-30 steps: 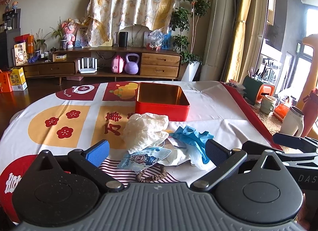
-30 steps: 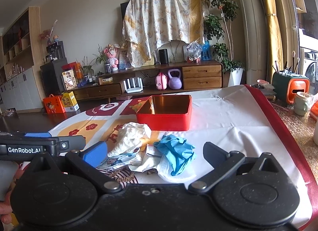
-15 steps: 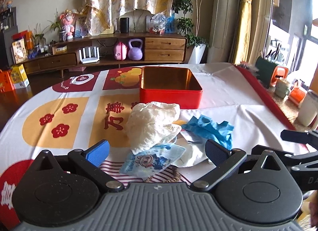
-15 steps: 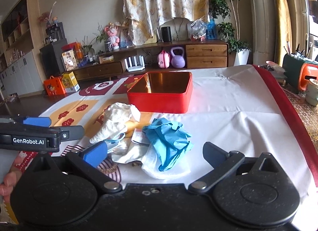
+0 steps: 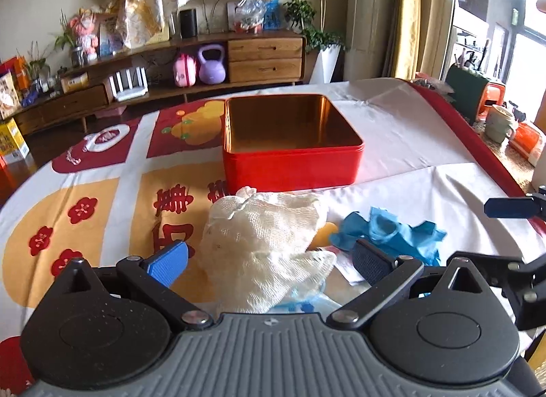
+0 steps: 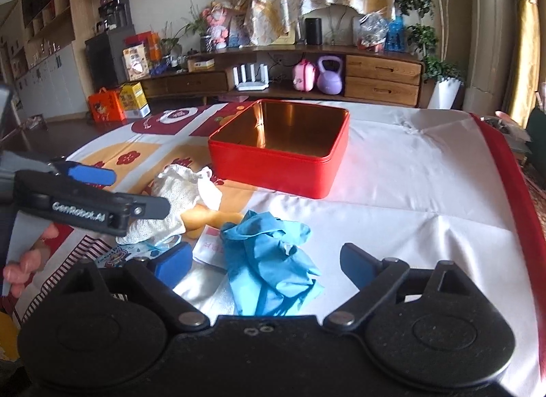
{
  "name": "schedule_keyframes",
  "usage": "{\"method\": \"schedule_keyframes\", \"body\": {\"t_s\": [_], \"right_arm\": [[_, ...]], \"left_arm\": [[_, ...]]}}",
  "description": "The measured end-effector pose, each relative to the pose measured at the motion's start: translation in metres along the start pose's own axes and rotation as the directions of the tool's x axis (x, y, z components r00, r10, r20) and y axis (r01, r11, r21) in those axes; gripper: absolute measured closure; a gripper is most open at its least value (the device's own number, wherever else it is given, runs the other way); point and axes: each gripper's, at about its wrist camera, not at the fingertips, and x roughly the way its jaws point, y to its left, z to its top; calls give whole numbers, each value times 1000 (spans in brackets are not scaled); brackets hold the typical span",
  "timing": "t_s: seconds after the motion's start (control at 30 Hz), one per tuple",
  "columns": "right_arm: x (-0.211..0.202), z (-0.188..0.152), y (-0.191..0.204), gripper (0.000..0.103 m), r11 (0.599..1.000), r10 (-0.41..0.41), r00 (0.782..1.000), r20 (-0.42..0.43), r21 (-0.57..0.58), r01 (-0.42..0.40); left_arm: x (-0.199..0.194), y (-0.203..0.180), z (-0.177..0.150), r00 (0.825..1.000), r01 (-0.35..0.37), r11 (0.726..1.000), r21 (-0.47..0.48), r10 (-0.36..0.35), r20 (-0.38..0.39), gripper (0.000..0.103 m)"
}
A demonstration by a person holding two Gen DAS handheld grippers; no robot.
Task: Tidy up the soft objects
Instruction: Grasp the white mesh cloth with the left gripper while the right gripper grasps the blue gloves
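Blue gloves (image 6: 269, 257) between my right tool (image 6: 264, 262) fingers, closing, untouched; white cloth (image 5: 262, 246) inside released left tool (image 5: 269, 260); red tin (image 5: 290, 144) twelve o'clock.

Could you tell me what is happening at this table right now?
A person holds a gripper in each hand over a pile of soft things. The left gripper is open around a crumpled white gauze cloth; the right gripper, jaws just narrowing but still open, straddles a crumpled blue rubber glove. The open red metal tin behind is empty.
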Motion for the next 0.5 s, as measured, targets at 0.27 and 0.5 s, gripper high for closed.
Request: {"method": "schedule_keyframes", "body": {"t_s": [0.27,0.5], "right_arm": [[41,9,-14,28,999,34,997,-73,-1,-34],[52,13,-21,53,998,58,995,-87,39,-54]], "left_arm": [[46,16,7,996,15,998,-59,-21,-90,0],[63,19,8,991,35,996,-86,-45,-129,15]]}}
